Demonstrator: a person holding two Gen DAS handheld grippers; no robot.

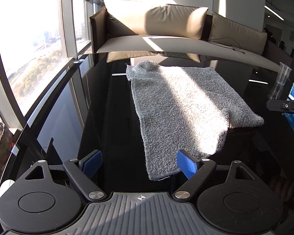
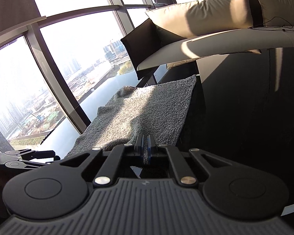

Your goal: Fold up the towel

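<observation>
grey towel (image 1: 178,105) lies spread on the glossy black table (image 1: 107,117), and i'll place everything from it. in my left wrist view a bright band of sunlight crosses its middle. its far-left corner is humped up into a small peak, and its near-right corner is pulled out to the side into a tongue. the near-left corner sits between my fingertips, closer to the right-hand one.

my left gripper (image 1: 140,163) hangs at that near-left corner with the jaws spread wide. the blue pad (image 1: 186,164) on one finger sits right against the towel's near edge; whether it actually touches the fabric i cannot tell. the other blue pad is well clear of the cloth, over bare table.

my right gripper (image 2: 145,146) is pinched tight on the towel's near edge, the blue pads almost together with a ridge of grey pile squeezed between them. the fabric bunches into a fold running away from the pinch.

beyond the towel's far edge stands a sofa (image 1: 156,45) with beige cushions (image 1: 156,19). past the towel's left side are tall windows (image 1: 29,39) with a city view. off the towel's right side stands a clear plastic cup (image 1: 282,80), and beside it something blue and white, only partly in view. part of my right gripper shows there too, in black.
</observation>
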